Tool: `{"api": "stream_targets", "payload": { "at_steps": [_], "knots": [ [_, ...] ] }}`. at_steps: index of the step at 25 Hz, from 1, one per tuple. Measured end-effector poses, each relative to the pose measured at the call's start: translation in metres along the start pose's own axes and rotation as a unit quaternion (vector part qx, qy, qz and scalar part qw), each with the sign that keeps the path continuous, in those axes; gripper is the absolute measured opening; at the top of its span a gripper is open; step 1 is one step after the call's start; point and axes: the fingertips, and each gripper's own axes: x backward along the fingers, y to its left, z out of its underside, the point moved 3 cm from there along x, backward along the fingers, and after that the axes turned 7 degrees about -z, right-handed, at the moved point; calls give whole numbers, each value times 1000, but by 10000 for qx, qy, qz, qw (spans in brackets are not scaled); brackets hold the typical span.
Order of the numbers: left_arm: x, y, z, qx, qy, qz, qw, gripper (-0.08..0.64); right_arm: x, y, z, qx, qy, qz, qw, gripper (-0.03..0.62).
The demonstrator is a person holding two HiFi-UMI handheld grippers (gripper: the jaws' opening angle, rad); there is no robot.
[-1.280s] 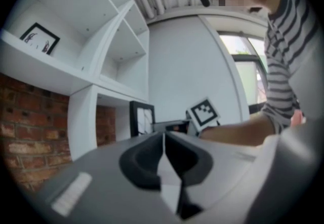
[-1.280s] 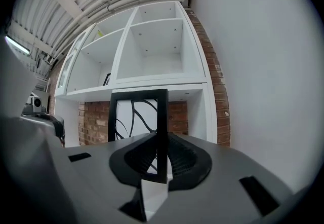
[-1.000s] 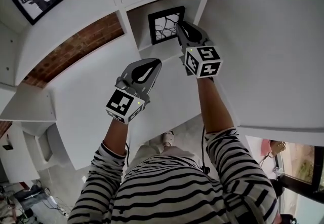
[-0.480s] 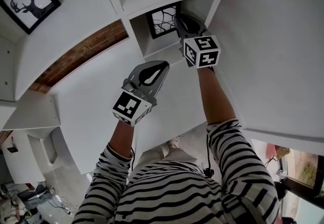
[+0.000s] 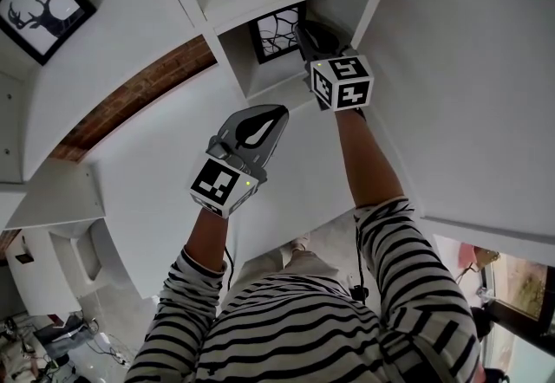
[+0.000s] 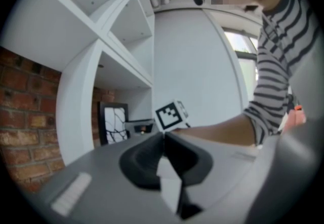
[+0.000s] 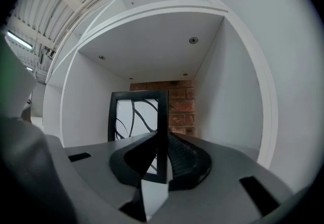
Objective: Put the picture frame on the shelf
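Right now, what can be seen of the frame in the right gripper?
The frame is a thin black rectangle around a white picture crossed by curved black lines; what it is made of is unclear. It stands upright inside a white shelf cubby, in front of a brick back wall, clear of the cubby's sides. The right gripper is shut on its right-hand edge. The gripper hides its bottom edge, so contact with the cubby floor cannot be told.

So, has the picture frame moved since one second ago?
Yes. The picture frame, held by the right hand-held gripper, has gone deeper into the shelf compartment, away from its front edge.
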Motion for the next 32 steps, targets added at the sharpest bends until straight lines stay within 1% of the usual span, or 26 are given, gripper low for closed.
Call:
{"api": "stream_targets", "payload": {
  "at_steps": [11, 14, 23, 32],
  "knots": [
    [1, -2, -1, -37, -17, 41, 10000, 15, 0, 3, 0, 68, -4, 45, 10000, 61],
    [1, -2, -4, -22, -85, 23, 10000, 15, -1, 4, 0, 78, 5, 65, 9999, 61],
    [2, -1, -1, -44, -21, 15, 10000, 15, -2, 3, 0, 94, 32, 73, 9999, 61],
    [-2, -2, -3, -55, -46, 35, 10000, 15, -1, 3, 0, 99, 33, 49, 9999, 61]
  ]
}}
